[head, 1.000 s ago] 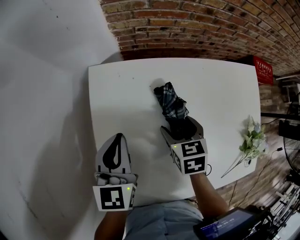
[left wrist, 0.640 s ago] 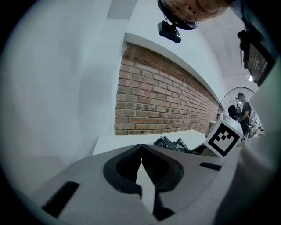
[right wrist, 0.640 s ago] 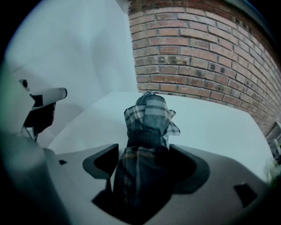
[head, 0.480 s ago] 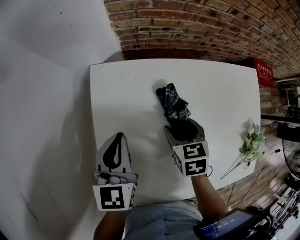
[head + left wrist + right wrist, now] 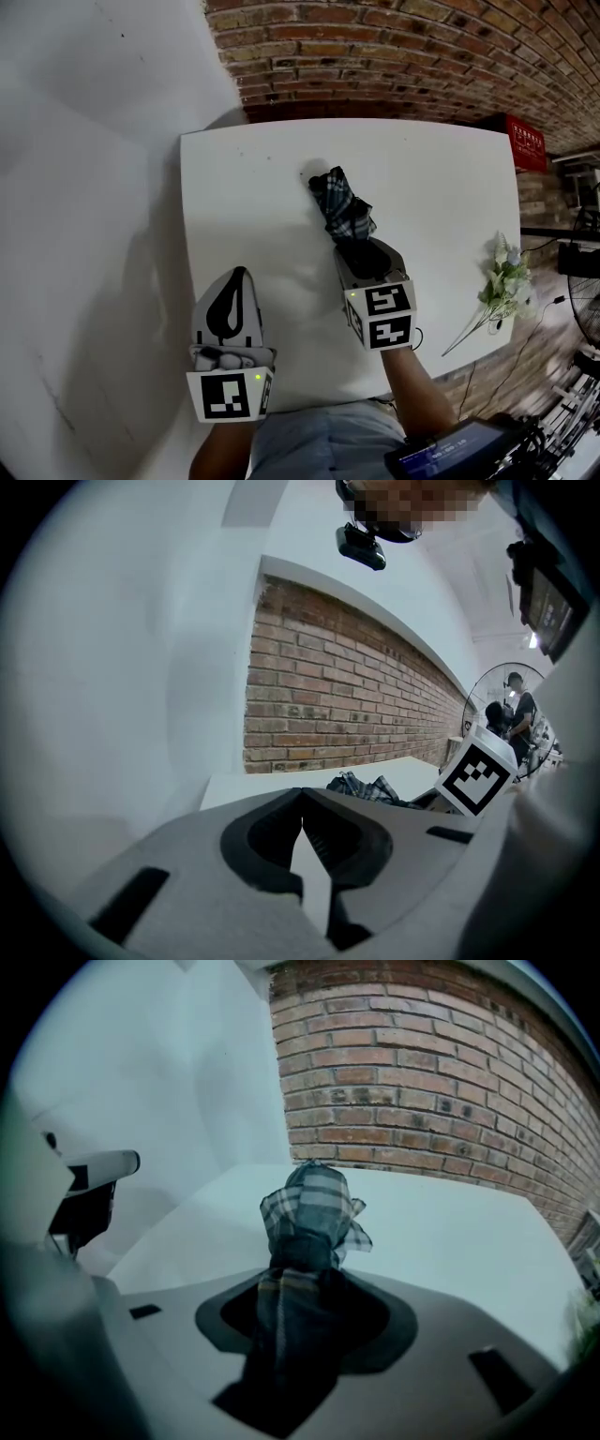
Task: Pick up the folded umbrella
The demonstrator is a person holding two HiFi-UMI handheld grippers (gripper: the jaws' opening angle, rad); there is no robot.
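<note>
- The folded umbrella (image 5: 342, 204) (image 5: 314, 1208), in plaid cloth, was laid on the white table (image 5: 450, 187) near its middle, with its far end turned toward the brick wall (image 5: 394, 56).
- The right gripper (image 5: 361, 251) (image 5: 300, 1307) was angled down at the umbrella's near end. Its jaws had just been closing and were clamped on that end.
- The left gripper (image 5: 240, 274) (image 5: 302, 795) was held over the table's near left part, well apart from the umbrella. Its jaws were brought together with nothing between them.
- A sprig of flowers (image 5: 502, 281) was seen at the table's right edge.
</note>
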